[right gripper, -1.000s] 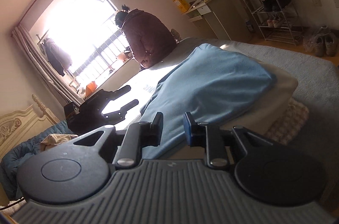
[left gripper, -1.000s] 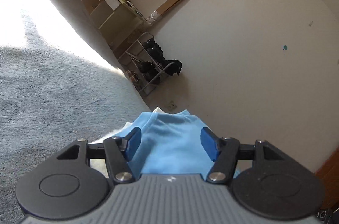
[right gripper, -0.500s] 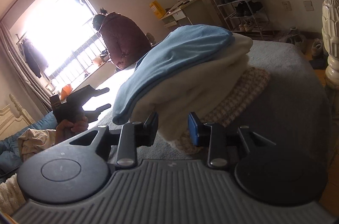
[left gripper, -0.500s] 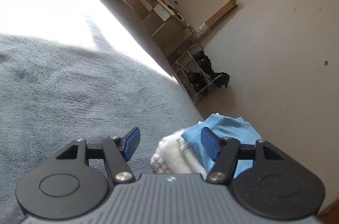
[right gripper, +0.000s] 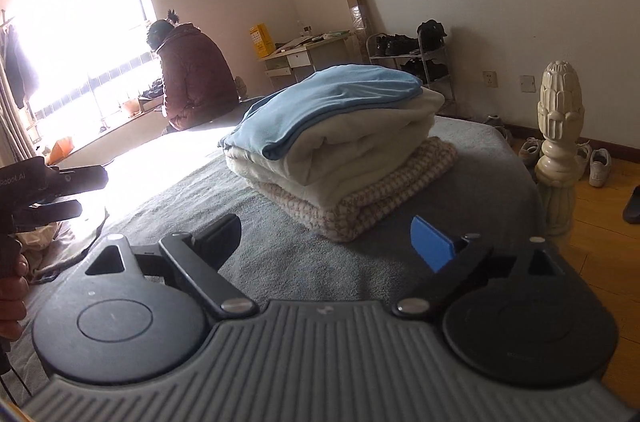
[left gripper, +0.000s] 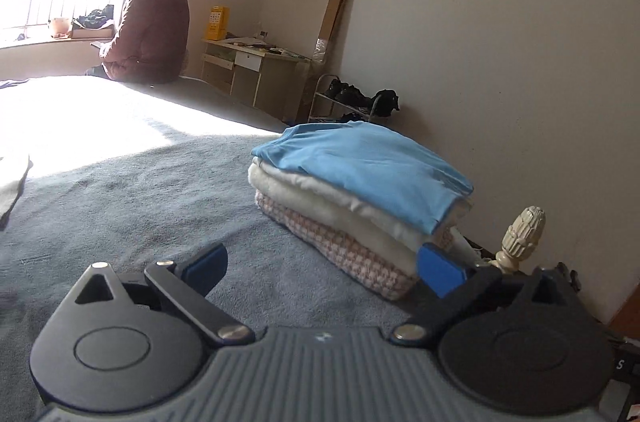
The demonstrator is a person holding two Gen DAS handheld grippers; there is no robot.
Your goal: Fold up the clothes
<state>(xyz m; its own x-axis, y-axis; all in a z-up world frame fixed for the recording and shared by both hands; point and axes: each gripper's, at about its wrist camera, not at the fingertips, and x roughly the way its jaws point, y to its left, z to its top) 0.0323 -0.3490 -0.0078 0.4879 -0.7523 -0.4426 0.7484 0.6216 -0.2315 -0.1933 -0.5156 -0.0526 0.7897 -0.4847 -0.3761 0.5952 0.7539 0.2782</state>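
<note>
A folded stack sits on the grey bed cover (left gripper: 120, 206) near the bed's foot corner. On top is a light blue shirt (left gripper: 360, 170) (right gripper: 340, 94), under it a cream garment (left gripper: 332, 202) (right gripper: 360, 142), and at the bottom a pink-and-white knit (left gripper: 344, 250) (right gripper: 384, 198). My left gripper (left gripper: 324, 266) is open, a short way back from the stack, with nothing between its fingers. My right gripper (right gripper: 328, 238) is open too and faces the stack's other side, apart from it. At the left edge of the right wrist view, a hand (right gripper: 12, 286) holds the left gripper (right gripper: 76, 194).
A person in a maroon jacket (left gripper: 152, 26) (right gripper: 192, 74) sits on the bed's far edge by the window. A carved cream bedpost (right gripper: 558, 126) (left gripper: 522, 234) stands at the corner. Desk (left gripper: 248, 66), shoe rack (right gripper: 420, 62) and shoes line the wall. Pale cloth (left gripper: 12, 182) lies far left.
Both grippers have drawn back from the stack. The right jaws, nearly shut before, now stand wide open. The left jaws have widened and no longer straddle the blue shirt.
</note>
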